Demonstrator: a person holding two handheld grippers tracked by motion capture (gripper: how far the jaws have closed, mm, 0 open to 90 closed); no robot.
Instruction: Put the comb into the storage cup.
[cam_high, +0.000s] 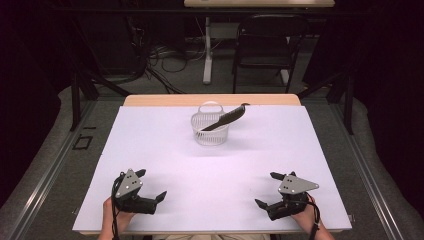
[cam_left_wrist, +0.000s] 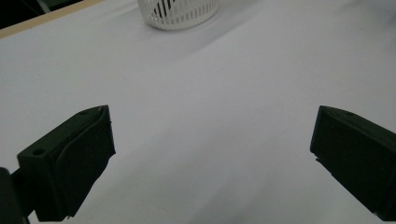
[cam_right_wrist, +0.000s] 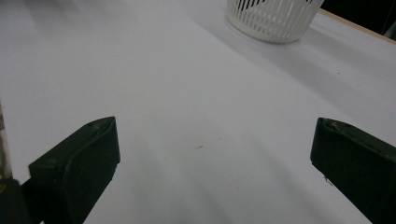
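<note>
A small white slatted basket (cam_high: 210, 129) stands at the back middle of the white table. A dark comb-like object (cam_high: 226, 118) leans in it and sticks out over its right rim. My left gripper (cam_high: 152, 184) rests open near the front left edge, nothing between its jaws. My right gripper (cam_high: 267, 189) rests open near the front right edge, also empty. The basket (cam_left_wrist: 180, 13) lies far ahead at the top of the left gripper view, and the basket (cam_right_wrist: 271, 18) sits at the upper right of the right gripper view.
The white table sheet (cam_high: 165, 150) has a wooden strip (cam_high: 210, 100) along its far edge. Beyond it stand a dark chair (cam_high: 265, 45), a white table leg (cam_high: 207, 50) and floor cables. Metal rails run down both sides of the table.
</note>
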